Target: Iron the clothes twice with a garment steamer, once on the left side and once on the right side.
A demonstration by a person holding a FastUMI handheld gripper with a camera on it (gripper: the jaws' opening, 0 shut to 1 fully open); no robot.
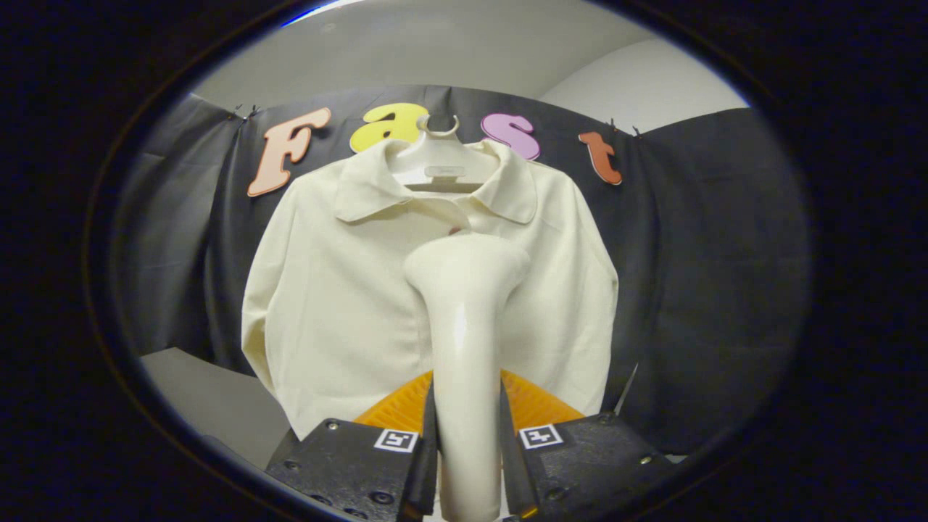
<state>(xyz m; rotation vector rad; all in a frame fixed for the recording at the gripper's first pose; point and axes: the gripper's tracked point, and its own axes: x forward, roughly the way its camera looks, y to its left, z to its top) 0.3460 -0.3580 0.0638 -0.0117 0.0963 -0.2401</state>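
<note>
Gripper: the hand-held gripper [467, 464] is clamped on the handle of the garment steamer [464, 304], one finger pressing each side of it. The steamer stands upright between the fingers, its flared head out ahead of them.

Shirt: a cream collared shirt [341, 304] hangs dead ahead, beyond the steamer head, spreading wide to both sides of the fingers. I can't tell whether the head touches the cloth or sits just off it. The head is at mid-chest, right about on the front placket, so neither side looks started from where I stand.

Booth wall: black cloth [710, 290] hangs behind the shirt and runs well past both sleeves.

Hanger: a white hanger [442, 163] holds the shirt at the collar, above and beyond the steamer head.

Orange thing: something ribbed and orange [395, 409] sits low, just beyond the fingers and behind the handle. I can't make out what it is.

Risk, swing: the shirt hangs from one hook, so a hard push would likely set it swinging or twisting, and the stroke would slide off the panel.

Risk, slip: the handle looks smooth and glossy. A sideways drag could turn it in the grip.

Risk, snag: the collar points and placket edge could catch the head.

Room: plenty of open space past either sleeve and upward to the collar. Below, the hem and the orange thing crowd the fingers.
</note>
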